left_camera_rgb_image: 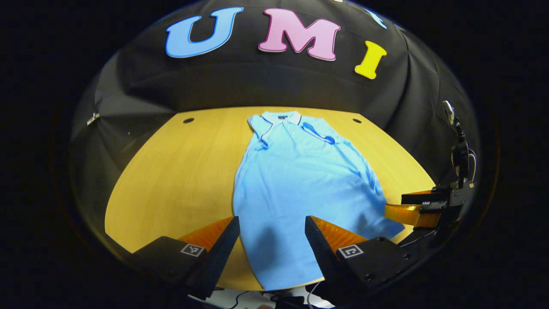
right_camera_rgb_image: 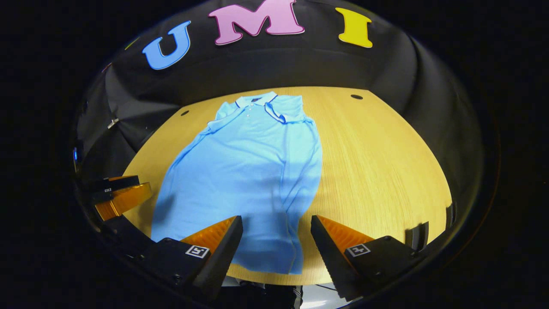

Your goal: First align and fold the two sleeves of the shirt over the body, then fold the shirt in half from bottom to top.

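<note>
- The counter [left_camera_rgb_image: 171, 171] lies bare on a wide strip to the left of the shirt [left_camera_rgb_image: 296, 184] in the left gripper view; nothing stands there.
- In the right gripper view the counter [right_camera_rgb_image: 377, 163] is bare on a broad stretch to the right of the shirt [right_camera_rgb_image: 244, 171].
- The shirt lies flat with both sleeves folded in, so it forms no raised obstacle.
- The left tongs [left_camera_rgb_image: 271, 244] gape above the shirt's lower hem; the right tongs [right_camera_rgb_image: 276, 244] likewise.
- The right tongs [left_camera_rgb_image: 411, 210] sit at the shirt's right edge in the left gripper view, narrowing that side.
- The booth wall [left_camera_rgb_image: 274, 86] closes the far edge.
</note>
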`<act>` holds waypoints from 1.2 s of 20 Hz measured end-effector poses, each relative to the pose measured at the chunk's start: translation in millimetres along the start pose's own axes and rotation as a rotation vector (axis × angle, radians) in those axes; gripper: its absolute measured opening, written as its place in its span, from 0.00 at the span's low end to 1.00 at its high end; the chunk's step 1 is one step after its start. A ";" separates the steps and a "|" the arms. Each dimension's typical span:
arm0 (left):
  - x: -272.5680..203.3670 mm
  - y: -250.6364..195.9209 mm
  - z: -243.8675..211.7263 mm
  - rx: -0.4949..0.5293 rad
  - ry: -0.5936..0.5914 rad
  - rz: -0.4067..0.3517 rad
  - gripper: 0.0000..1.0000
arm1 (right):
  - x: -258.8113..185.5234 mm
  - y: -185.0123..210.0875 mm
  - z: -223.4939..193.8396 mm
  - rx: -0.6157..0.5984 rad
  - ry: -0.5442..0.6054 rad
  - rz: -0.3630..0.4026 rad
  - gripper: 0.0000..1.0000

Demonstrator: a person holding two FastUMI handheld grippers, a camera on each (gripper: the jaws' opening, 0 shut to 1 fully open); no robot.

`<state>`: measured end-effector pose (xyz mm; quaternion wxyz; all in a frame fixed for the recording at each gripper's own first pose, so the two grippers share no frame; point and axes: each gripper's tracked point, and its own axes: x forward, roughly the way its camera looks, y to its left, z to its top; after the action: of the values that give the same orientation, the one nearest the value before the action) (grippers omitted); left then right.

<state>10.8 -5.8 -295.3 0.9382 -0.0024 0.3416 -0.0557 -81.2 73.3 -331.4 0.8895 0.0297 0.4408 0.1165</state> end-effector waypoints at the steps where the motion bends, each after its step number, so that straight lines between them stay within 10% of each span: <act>1: 1.3 2.2 -12.5 -0.006 0.022 0.010 0.98 | 0.9 -0.5 -8.4 0.006 0.013 -0.006 1.00; 8: 11.2 9.6 -73.0 -0.016 0.133 0.070 0.98 | 6.9 -1.0 -29.4 0.008 0.041 -0.032 0.99; 11: 13.4 2.2 -77.5 0.060 0.134 0.054 0.89 | 8.8 -1.8 -34.3 -0.046 0.058 -0.054 0.97; 12: 13.3 -1.5 -75.8 0.056 0.119 0.056 0.69 | 9.7 -3.5 -33.3 -0.068 0.057 -0.071 0.94; 14: 19.3 -8.5 -74.6 0.045 0.113 0.060 0.58 | 9.5 3.2 -35.3 -0.076 0.064 -0.061 0.81; 16: 21.0 -15.9 -72.4 0.039 0.107 0.067 0.24 | 11.7 8.5 -35.2 -0.069 0.074 -0.042 0.57; 18: 23.1 -18.3 -72.7 0.053 0.119 0.092 0.07 | 13.2 11.7 -33.8 -0.044 0.083 -0.025 0.16; 24: 24.2 -21.7 -68.4 0.047 0.176 0.050 0.06 | 14.2 14.3 -34.1 -0.018 0.152 0.082 0.05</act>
<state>-16.9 -27.6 -362.3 0.9054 0.0332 0.4213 -0.0403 -102.5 88.7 -361.0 0.8481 0.0307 0.5046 0.1585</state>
